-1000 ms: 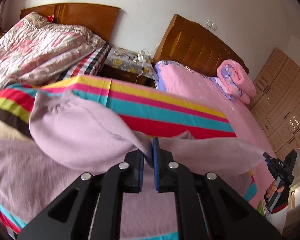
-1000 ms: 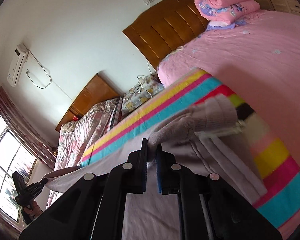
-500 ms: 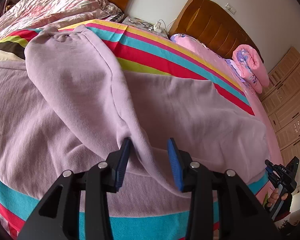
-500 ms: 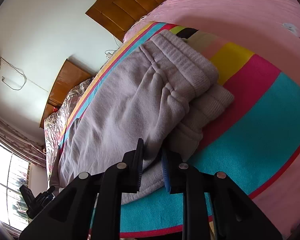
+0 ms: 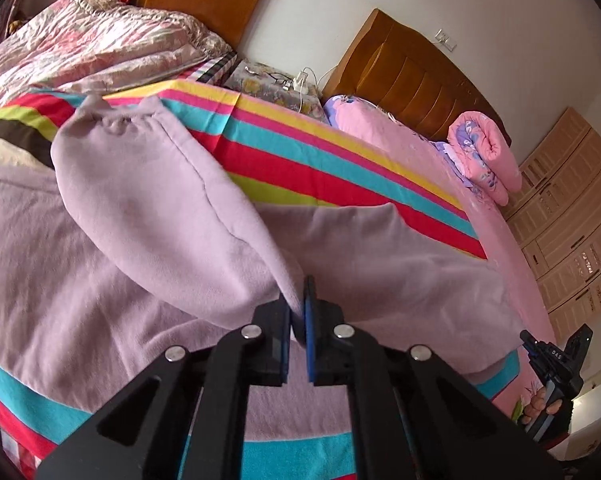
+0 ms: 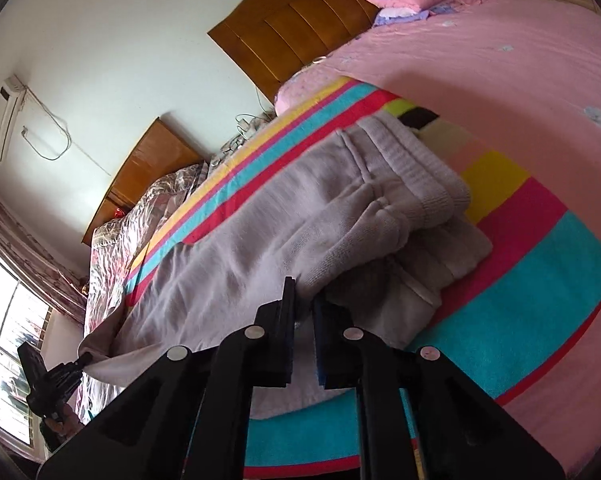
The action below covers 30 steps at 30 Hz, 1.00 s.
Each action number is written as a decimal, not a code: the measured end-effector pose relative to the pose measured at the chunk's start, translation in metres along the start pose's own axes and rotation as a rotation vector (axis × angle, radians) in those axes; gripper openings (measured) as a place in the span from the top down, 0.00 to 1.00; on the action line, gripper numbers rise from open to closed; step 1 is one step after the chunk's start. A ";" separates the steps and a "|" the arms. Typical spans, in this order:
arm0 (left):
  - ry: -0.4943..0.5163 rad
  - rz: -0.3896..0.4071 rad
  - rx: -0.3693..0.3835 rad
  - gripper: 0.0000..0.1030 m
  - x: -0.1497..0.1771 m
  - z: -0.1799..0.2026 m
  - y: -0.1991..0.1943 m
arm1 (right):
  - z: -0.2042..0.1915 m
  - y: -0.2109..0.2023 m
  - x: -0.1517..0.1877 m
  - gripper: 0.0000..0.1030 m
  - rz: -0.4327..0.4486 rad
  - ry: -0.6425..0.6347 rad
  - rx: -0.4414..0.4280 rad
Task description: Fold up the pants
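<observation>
**Now: both grippers re-clamped on the pants, next fold set up**

Left gripper (image 5: 298, 312): jaws pinched narrow on a fold of the lilac pants (image 5: 160, 208), cloth visibly between the pads. Half a second ago you had them spread wide around that same fold, so this is a fresh bite.

Right gripper (image 6: 304, 304): jaws closing on a fabric edge near the waistband (image 6: 420, 176). The cloth sits between them, and this also follows a brief loosening.

The pants lie along the striped blanket (image 5: 340, 160), one layer lapped over the other. A second ago you had the cloth lifted between the two grippers, with little of it resting on the bed. It rests flat now except at your two grip points.

My read: one fold is laid down and you have regripped for the next. The left bite looks shallow, right at the fold's tip, so expect slip if you pull hard.

Further back, the pink bed cover (image 5: 400, 148), rolled quilt (image 5: 484, 156) and headboard (image 5: 412, 80) are all clear of the work.
</observation>
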State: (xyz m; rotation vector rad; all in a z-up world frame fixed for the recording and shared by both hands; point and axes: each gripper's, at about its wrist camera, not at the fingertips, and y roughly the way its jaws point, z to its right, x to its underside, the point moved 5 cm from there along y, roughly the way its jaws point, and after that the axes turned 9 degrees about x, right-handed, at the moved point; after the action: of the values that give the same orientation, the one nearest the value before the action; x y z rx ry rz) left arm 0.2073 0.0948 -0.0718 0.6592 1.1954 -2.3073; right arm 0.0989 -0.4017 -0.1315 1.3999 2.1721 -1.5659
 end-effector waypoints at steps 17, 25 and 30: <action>-0.061 -0.155 -0.091 0.76 0.061 -0.045 0.025 | 0.032 0.020 0.040 0.81 -0.105 0.101 -0.001; -0.088 -0.126 -0.079 0.43 0.061 -0.043 0.022 | 0.004 0.017 0.052 0.60 -0.146 0.038 -0.087; -0.094 -0.131 -0.070 0.44 0.063 -0.040 0.028 | -0.011 0.026 0.065 0.77 -0.177 -0.001 -0.092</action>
State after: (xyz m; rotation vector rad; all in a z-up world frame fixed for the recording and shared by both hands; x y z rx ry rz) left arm 0.1823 0.1027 -0.1469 0.4548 1.3035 -2.3625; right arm 0.0852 -0.3523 -0.1809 1.2100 2.3919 -1.4973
